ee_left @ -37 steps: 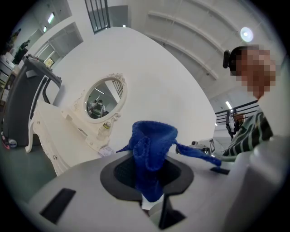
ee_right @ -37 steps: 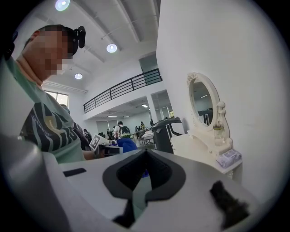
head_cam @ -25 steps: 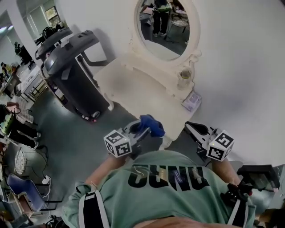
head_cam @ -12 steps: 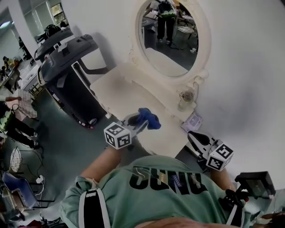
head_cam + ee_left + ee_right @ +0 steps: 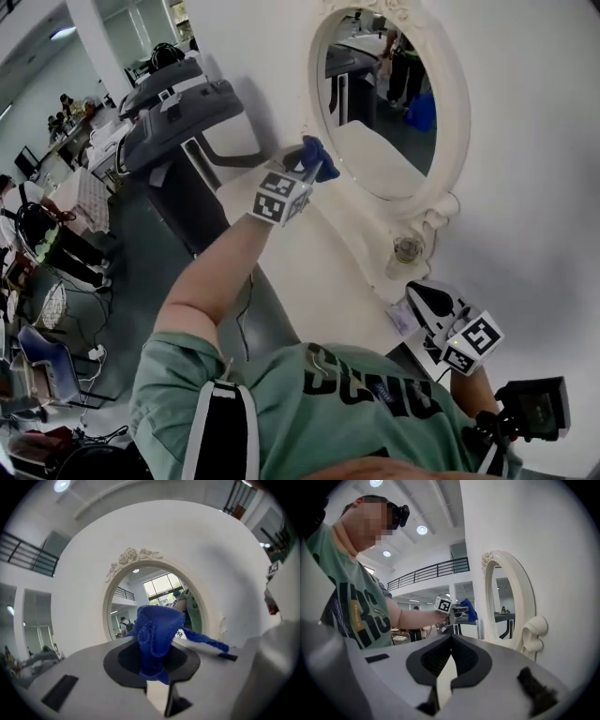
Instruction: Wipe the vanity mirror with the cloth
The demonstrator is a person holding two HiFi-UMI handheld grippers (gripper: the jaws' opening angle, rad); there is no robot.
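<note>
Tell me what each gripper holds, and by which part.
Left gripper: the cloth, pinched by a bunched fold at its lower end; the rest sticks out past the tips. Right gripper: nothing, jaws together.

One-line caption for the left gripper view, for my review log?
Left hand-held gripper, shut on a blue cloth, faces the oval mirror.

head view steeply down, both gripper views share mirror (image 5: pixel 384 112)
</note>
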